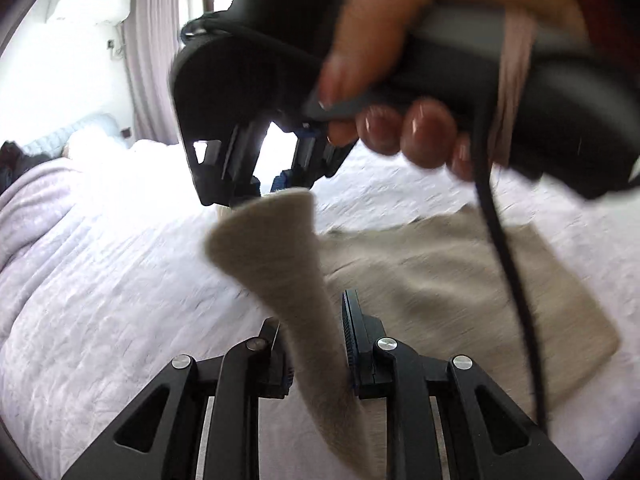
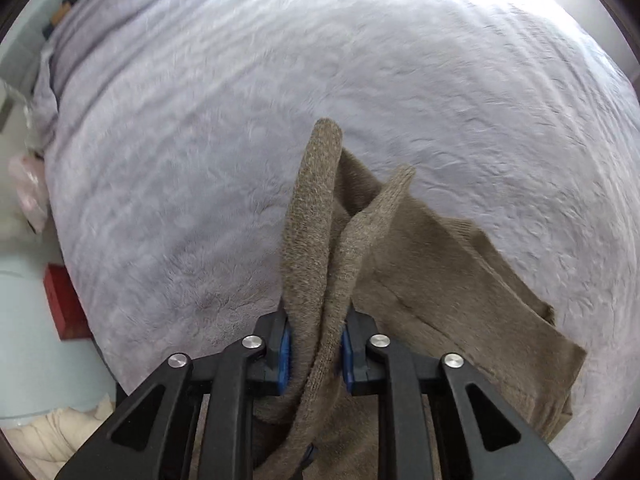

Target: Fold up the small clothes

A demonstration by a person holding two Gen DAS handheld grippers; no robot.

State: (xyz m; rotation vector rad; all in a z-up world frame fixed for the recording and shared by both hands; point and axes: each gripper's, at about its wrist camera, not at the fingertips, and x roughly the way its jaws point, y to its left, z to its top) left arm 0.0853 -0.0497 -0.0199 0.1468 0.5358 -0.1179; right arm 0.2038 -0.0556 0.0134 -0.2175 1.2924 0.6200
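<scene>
A small beige-brown knit garment (image 1: 460, 280) lies on the white bedspread (image 1: 120, 280). My left gripper (image 1: 314, 344) is shut on a lifted strip of it that stands up between the fingers. My right gripper (image 1: 266, 184) hangs above, held by a hand, its tips at the strip's upper end. In the right wrist view my right gripper (image 2: 316, 344) is shut on bunched folds of the garment (image 2: 460, 300), the rest trailing to the right on the bedspread (image 2: 200, 160).
A black cable (image 1: 508, 280) hangs from the right gripper across the garment. Pillows (image 1: 72, 136) lie at the bed's head. A red box (image 2: 64, 304) and cream cloth (image 2: 52, 436) lie on the floor left of the bed.
</scene>
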